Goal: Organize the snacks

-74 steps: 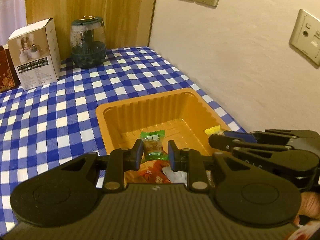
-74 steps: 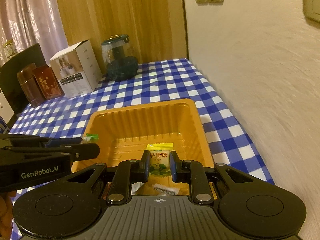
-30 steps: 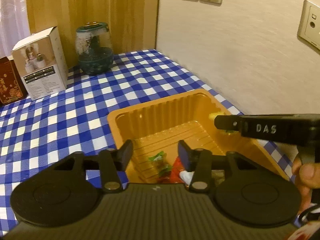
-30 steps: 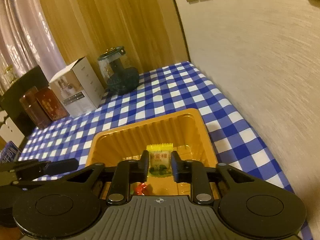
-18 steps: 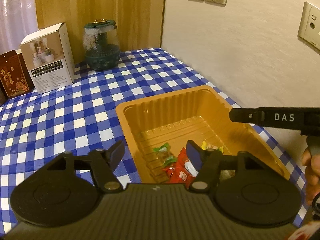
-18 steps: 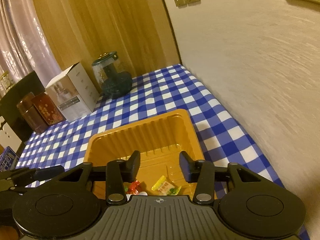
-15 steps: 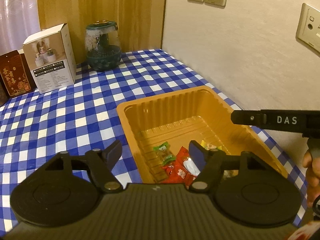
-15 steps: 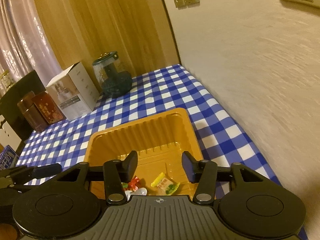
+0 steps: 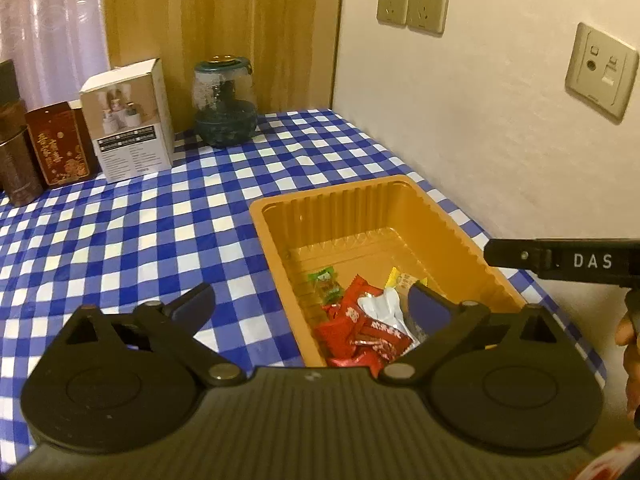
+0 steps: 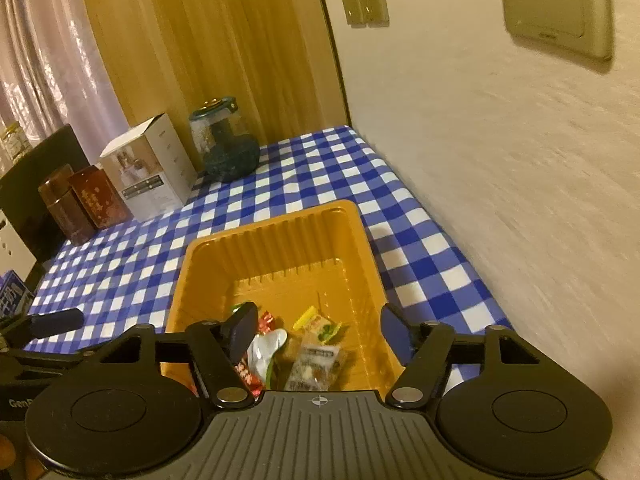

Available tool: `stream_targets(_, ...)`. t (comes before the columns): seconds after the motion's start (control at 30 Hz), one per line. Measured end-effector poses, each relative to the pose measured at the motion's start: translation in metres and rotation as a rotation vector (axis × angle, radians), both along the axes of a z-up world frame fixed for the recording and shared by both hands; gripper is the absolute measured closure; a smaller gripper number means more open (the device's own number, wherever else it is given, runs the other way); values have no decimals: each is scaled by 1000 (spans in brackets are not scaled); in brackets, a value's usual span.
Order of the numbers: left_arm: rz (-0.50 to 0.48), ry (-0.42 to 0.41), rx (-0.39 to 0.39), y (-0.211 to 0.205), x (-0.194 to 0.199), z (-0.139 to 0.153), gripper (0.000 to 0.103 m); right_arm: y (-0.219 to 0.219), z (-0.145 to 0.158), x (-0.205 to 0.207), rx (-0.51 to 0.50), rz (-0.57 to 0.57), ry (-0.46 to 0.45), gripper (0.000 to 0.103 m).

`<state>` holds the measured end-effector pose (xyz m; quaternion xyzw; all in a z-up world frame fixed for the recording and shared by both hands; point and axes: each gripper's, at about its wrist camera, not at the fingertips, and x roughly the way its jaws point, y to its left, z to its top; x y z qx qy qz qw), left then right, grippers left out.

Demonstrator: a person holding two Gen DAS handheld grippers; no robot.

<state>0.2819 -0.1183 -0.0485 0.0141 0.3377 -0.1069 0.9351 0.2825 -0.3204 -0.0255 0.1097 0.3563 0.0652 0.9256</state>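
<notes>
Jaws spread wide on both: left gripper (image 9: 308, 300) fully apart, right gripper (image 10: 318, 330) well apart, each just opened further, nothing between them. Beneath them, orange tray (image 9: 360, 200) on the checked bench (image 9: 140, 232), close to the wall. Inside, at the near end: green candy (image 9: 326, 280), red packets (image 9: 356, 328), silver wrapper (image 9: 380, 308), yellow candy (image 10: 318, 326), clear wrapped bar (image 10: 316, 364). Far end of the tray bare. Judging from that: several snacks already gathered, both latest pieces seemingly released. No loose snack visible on the cloth, so remaining work unclear. Further back, untouched: glass jar (image 9: 224, 104), white box (image 9: 128, 120), red tin (image 9: 60, 140).
</notes>
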Motion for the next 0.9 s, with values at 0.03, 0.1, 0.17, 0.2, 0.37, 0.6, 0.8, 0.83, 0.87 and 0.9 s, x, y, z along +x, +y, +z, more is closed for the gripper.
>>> stream_targets(0.03,5,-3,-2,1,-4,2,0,0,2,-4,-3,1,-2,31)
stream_targets(0.1,15,-8,-10,4,-14,6,0,0,7,-13,-6,5,-5,28)
stream_targets(0.17,19,-15,-19,6,-24,9,0,1,12,-21,-9,9,-7,26)
stream_targets(0.2,22,-18,-21,7,-29,10,0,2,14,-25,-12,12,-7,25)
stream_targets(0.37,71,-28,-33,15,-57,16,0,6,25,-47,-23,20,-3,24)
stream_targets(0.6,107,-22,-39,24,-97,30,0,12,36,-84,-35,31,-1,22)
stream_targets(0.8,131,-14,-35,34,-129,40,0,20,41,-118,-56,36,5,22)
stream_targets(0.83,137,-10,-33,36,-134,41,0,22,42,-124,-65,40,3,22)
stream_targets(0.87,138,-6,-29,36,-138,42,0,24,43,-130,-73,40,2,22)
stream_targets(0.9,142,-4,-26,36,-143,42,0,25,44,-135,-77,39,2,22)
